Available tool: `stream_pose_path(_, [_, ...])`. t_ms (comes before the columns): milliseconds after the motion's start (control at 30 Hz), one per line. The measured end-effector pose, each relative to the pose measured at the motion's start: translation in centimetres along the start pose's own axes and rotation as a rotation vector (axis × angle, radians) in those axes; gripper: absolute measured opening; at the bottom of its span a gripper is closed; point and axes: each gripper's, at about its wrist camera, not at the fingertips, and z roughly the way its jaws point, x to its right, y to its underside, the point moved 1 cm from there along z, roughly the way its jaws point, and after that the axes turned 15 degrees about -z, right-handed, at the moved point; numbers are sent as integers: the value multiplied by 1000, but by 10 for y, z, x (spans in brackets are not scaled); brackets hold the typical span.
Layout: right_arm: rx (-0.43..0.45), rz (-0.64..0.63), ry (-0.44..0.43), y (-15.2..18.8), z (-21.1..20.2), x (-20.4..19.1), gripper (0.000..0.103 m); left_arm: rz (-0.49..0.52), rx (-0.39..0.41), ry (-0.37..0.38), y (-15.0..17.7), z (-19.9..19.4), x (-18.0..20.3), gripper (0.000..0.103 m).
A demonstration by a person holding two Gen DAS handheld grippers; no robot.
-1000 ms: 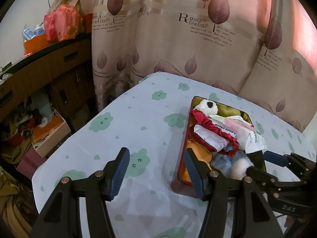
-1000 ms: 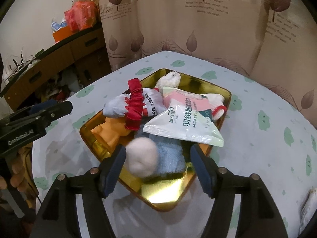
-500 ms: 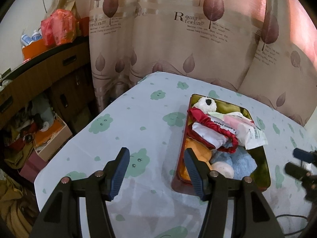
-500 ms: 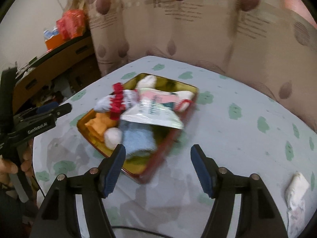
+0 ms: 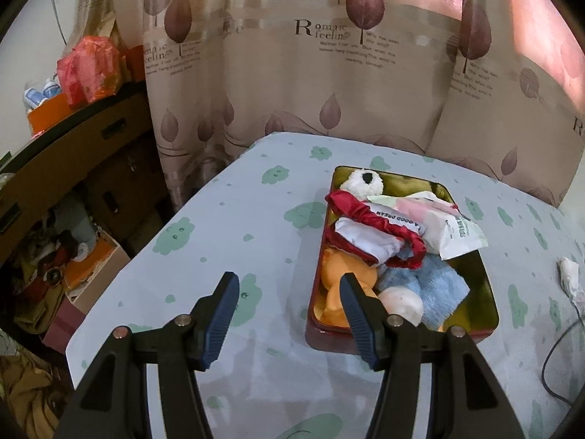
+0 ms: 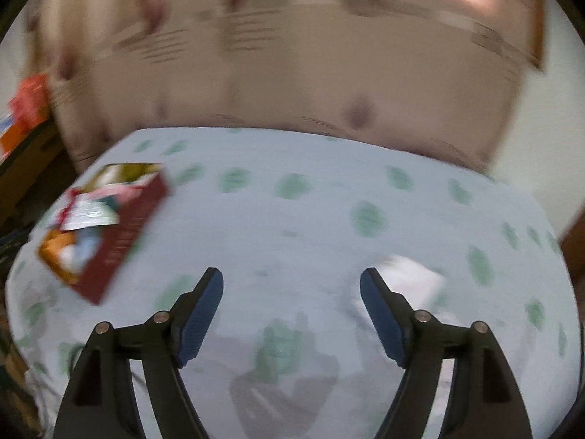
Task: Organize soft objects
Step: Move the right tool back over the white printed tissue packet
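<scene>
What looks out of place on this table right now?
A white crumpled item lies alone on the tablecloth, apart from the tin where the other soft things are piled. A packet overhangs the tin's rim.

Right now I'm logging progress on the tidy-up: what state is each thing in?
left gripper: open, empty, beside the tin
right gripper: empty, jaws just opened wider
tin: lidless, heaped with soft things
white packet: overhanging the tin's rim
crumpled white item: loose on the tablecloth

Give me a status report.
Both tongs open, empty: left, right, jaws just widened. Tin full of soft things. White wad loose near right tongs.
</scene>
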Motion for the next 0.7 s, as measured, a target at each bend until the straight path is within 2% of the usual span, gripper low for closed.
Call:
stream_pose_path(133, [-55, 57, 88, 36, 5, 51, 80, 6, -5, 1, 1, 2, 1, 59])
stream_pose_path(200, [-92, 66, 103, 55, 11, 69, 82, 7, -2, -1, 1, 2, 1, 59])
stream_pose_path(433, [-165, 48, 79, 96, 33, 97, 83, 33, -8, -19, 7, 9, 5, 59])
stream_pose_path(500, [-167, 41, 76, 101, 38, 99, 84, 46, -5, -19, 9, 9, 7, 59])
stream_pose_path(700, [-140, 62, 32, 111, 49, 103, 94, 119, 14, -17, 14, 2, 26, 59])
